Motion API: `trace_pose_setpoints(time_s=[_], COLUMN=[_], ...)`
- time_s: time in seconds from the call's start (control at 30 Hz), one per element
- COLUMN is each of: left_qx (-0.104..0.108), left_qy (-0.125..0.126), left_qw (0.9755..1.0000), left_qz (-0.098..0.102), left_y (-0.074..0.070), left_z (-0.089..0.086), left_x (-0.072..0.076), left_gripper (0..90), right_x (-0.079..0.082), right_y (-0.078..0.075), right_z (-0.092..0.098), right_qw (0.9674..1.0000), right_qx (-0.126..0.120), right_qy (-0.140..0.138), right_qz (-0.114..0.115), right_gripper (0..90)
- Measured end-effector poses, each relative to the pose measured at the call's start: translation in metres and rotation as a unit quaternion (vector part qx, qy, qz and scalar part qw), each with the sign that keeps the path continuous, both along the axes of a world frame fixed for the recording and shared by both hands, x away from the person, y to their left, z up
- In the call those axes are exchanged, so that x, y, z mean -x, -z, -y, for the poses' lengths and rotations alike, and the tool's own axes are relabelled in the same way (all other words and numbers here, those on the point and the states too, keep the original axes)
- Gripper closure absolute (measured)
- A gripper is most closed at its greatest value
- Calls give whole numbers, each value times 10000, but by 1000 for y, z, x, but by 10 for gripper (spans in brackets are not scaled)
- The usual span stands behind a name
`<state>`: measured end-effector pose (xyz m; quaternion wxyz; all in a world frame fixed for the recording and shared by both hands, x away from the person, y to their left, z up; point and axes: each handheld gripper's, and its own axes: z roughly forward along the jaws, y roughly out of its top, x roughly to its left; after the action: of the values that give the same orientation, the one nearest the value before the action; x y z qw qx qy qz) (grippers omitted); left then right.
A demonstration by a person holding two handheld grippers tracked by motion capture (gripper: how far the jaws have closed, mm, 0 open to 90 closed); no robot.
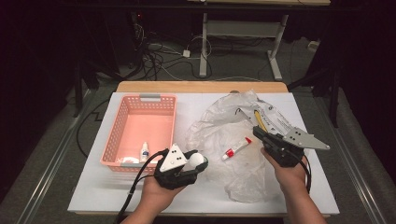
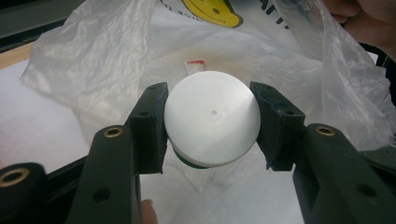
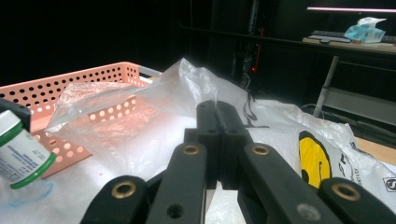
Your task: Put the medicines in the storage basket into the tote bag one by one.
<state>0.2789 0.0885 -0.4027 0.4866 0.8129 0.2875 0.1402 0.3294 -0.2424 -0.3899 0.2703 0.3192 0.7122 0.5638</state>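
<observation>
Basket [image 1: 122,120] sits at the counter's left, and beside it the left gripper [image 1: 200,163] pinches a white-capped bottle [image 2: 212,119] by its lid. Rightward, the right gripper [image 1: 259,132] is pressed together on the plastic bag [image 1: 219,128]. Gripped on smooth cap alone, the bottle could slip or tilt out on the way to the basket.

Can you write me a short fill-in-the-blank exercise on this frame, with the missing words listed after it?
1. The left gripper is shut on a small bottle with a ____ cap.
2. The right gripper has its jaws pressed together on the plastic ____.
3. The basket on the table is ____ in colour.
4. A small tube with a ____ cap lies on the bag.

Missing words: white; bag; pink; red
</observation>
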Motion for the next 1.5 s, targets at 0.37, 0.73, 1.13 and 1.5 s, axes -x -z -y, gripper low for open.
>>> trace_pose_setpoints(time_s=[0.37,0.73,1.13,1.5], left_qx=[50,41,-8,-32], left_qy=[140,305,252,187], left_qw=[9999,9995,9994,9984], left_qz=[72,32,-233,-531], left_y=[-2,8,38,59], left_z=[41,85,125,145], left_x=[-23,-42,-70,-90], left_gripper=[484,484,483,483], right_x=[-2,-6,-8,-7], right_y=[1,3,1,1], right_z=[-5,-4,0,1], right_qw=[10000,10000,9999,9999], right_qx=[-10,-54,-129,-131], right_qy=[-48,-46,20,5], right_qz=[-52,-65,-52,-52], right_gripper=[900,900,900,900])
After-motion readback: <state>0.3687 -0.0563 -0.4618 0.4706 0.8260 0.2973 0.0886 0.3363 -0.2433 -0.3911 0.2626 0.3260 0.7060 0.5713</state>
